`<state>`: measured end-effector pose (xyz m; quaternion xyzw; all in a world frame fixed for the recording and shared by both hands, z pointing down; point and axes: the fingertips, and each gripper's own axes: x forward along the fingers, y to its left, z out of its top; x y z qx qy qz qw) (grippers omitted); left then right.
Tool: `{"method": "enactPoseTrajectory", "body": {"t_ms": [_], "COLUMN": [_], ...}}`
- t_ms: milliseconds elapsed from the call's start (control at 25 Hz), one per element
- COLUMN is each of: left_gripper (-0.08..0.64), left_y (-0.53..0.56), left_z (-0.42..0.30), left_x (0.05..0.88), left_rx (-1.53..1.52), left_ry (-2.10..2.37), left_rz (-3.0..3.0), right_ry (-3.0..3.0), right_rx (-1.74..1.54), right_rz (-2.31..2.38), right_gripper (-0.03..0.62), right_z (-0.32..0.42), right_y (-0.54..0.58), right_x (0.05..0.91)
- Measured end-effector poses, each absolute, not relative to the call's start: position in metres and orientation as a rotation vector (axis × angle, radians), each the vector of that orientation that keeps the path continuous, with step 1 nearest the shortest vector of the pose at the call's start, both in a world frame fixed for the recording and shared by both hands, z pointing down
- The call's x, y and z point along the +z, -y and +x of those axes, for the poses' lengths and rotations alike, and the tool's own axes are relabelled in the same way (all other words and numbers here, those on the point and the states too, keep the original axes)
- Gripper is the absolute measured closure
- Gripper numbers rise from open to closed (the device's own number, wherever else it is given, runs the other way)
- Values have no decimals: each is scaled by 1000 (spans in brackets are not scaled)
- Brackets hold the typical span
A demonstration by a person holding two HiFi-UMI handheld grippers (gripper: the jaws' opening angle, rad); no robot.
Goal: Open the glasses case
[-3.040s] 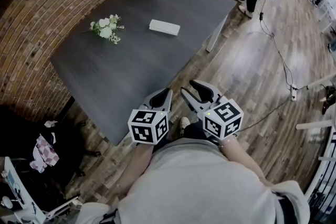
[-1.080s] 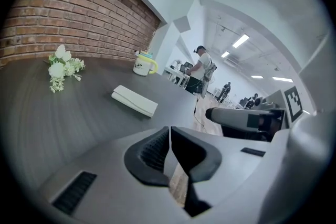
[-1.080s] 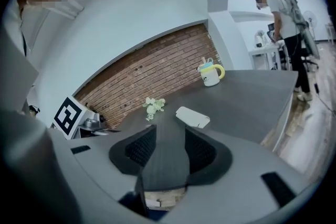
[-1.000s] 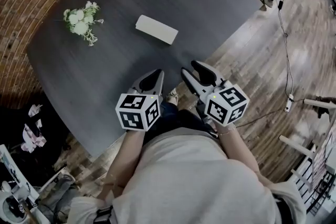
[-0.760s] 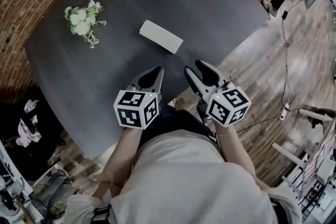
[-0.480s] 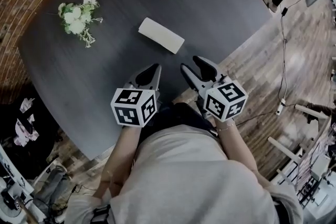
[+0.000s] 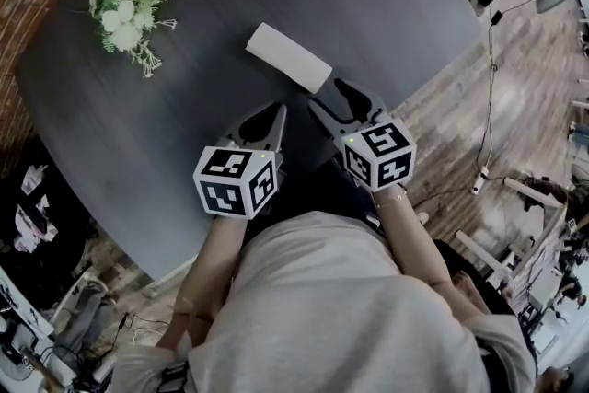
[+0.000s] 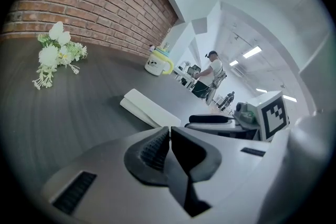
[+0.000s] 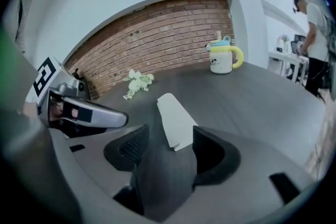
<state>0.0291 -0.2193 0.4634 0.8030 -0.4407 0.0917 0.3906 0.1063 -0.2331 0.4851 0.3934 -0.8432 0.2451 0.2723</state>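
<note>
Glasses case [image 7: 288,57] is lying closed on the dark surface [image 7: 184,152], near its front edge. It is now sitting just ahead of the right tongs [image 7: 329,97], whereas a second ago it was lying well apart from both hands. Both hands have been coming forward toward it, the right one more. The right tongs' jaws have just been opening and are standing wide, with the case's near end showing between them but no pad pressing on it. The left tongs [image 7: 278,109] are staying pinched together on nothing, just beside the right ones. I am judging this as the approach ending: a grip is being prepared and the lid is not yet lifted. No brand or label is showing on the pale case. The mug [image 9: 223,59] at the far side is carrying a dark print too small to read, and the cubes [image 7: 236,182] are bearing only black-and-white square markers.
</note>
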Motion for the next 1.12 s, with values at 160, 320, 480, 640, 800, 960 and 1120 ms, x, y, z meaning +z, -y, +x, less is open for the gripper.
{"method": "enactPoseTrajectory", "body": {"t_ms": [160, 320, 480, 640, 800, 960, 1120], "left_gripper": [531, 531, 531, 531, 531, 531, 531], "left_y": [222, 224, 224, 223, 225, 223, 222], "left_z": [23, 17, 13, 11, 10, 14, 17], "left_x": [464, 469, 474, 477, 478, 479, 478], "left_rx": [218, 218, 224, 234, 237, 248, 255], "left_ry": [1122, 1127, 1130, 1114, 1107, 1099, 1083], "left_rz": [2027, 2010, 1999, 2002, 2011, 2015, 2028], "right_ry": [2216, 2145, 2083, 2045, 2041, 2037, 2059], "right_rx": [441, 206, 75, 52, 23, 22, 33], "right_rz": [958, 843, 801, 776, 766, 776, 802], "right_gripper": [301, 276, 276, 280, 339, 342, 362], "right_z": [90, 79, 79, 82, 82, 84, 83], "right_y": [247, 255, 260, 260, 259, 258, 259], "right_x": [491, 500, 512, 521, 522, 520, 515]}}
